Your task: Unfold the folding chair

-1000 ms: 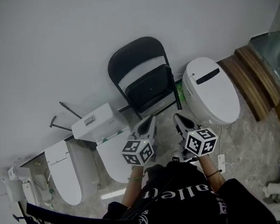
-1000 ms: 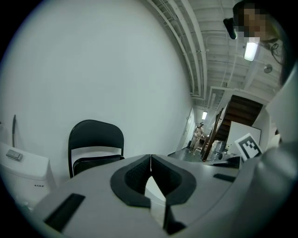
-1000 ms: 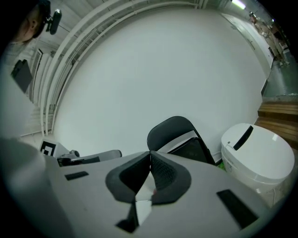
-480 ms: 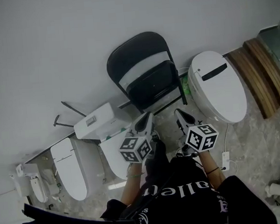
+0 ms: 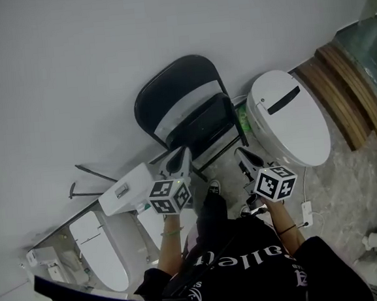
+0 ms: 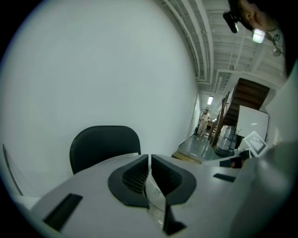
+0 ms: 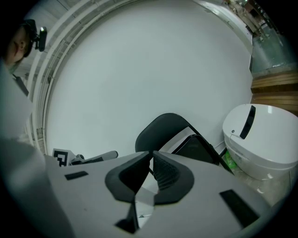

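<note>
The folding chair [image 5: 191,110] stands folded flat against the wall [image 5: 101,56], just beside a white toilet [image 5: 289,121], so no part of the job is done. The left gripper [image 5: 180,155] and right gripper [image 5: 242,155] hover near it, both closed on nothing. Grasping it and swinging the seat down are, I'd say, all yet to do.

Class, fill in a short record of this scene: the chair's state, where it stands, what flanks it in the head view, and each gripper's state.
Chair: black folding chair, folded
Place: leaning against the white wall
To its right: white toilet
To its left: white toilet tank
Left gripper: shut, empty
Right gripper: shut, empty
Task stage: chair not yet gripped
</note>
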### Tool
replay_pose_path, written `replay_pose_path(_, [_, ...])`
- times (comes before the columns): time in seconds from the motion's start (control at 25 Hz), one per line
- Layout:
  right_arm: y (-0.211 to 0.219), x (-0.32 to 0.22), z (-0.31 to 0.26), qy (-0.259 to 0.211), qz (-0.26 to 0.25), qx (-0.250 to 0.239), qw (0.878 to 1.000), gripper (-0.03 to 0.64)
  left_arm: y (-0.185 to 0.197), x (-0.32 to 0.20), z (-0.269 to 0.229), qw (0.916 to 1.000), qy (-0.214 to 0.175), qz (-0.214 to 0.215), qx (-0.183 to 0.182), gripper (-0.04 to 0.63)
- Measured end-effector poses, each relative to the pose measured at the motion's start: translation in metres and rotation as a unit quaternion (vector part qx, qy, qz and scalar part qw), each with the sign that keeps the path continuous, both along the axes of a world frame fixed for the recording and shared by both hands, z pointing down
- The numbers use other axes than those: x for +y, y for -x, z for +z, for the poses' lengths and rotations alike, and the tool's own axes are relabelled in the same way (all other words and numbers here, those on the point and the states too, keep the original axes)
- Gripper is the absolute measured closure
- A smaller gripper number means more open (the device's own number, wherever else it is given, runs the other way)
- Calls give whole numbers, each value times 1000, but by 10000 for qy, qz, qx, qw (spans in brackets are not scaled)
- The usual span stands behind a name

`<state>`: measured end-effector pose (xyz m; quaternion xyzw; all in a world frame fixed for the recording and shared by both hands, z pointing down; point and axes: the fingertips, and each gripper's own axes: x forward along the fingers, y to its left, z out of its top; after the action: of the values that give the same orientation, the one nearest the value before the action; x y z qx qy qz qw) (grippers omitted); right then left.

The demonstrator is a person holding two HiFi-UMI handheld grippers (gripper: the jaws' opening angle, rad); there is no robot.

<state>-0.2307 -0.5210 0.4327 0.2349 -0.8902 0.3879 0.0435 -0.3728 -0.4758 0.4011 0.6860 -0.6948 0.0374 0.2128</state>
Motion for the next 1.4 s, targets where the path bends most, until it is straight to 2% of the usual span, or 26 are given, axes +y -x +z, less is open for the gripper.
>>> replay_pose_path(0.2, [54, -35, 24, 110, 75, 377, 9992, 600, 59, -41, 9, 9994, 156, 275, -111, 589])
replay_pose_path(0.36, [99, -61, 52, 295, 54, 669, 9973, 600, 119, -74, 16, 9973, 341, 507, -397, 579])
replay_pose_path(0.52, [140, -79, 80, 525, -147, 786, 9954, 597, 182, -109, 15, 9931, 520, 775, -715, 470])
replay_pose_path(0.56, [149, -83, 87, 577, -218, 823, 9947, 587, 197, -118, 14, 9920, 556, 821, -781, 450])
replay_pose_path(0.64, [166, -88, 100, 715, -409, 900, 9925, 526, 226, -135, 18, 9891, 699, 917, -914, 417])
replay_pose_path(0.72, [181, -92, 113, 911, -530, 909, 9903, 463, 255, -147, 31, 9842, 992, 1019, -1053, 395])
replay_pose_path(0.8, [192, -98, 124, 1124, -459, 844, 9890, 441, 279, -154, 48, 9778, 1340, 1123, -1156, 377])
replay_pose_path(0.92, [204, -104, 144, 1568, -301, 711, 9846, 423, 292, -156, 72, 9685, 1772, 1400, -1052, 373])
replay_pose_path(1.0, [211, -109, 160, 1903, -225, 659, 9793, 403, 292, -162, 84, 9642, 1925, 1586, -901, 373])
replay_pose_path(1.24, [233, -130, 208, 2325, 107, 756, 9696, 383, 287, -180, 101, 9609, 1930, 1930, -475, 373])
replay_pose_path(1.4, [238, -147, 234, 2764, 571, 432, 9584, 383, 272, -194, 104, 9530, 1987, 2227, -517, 373])
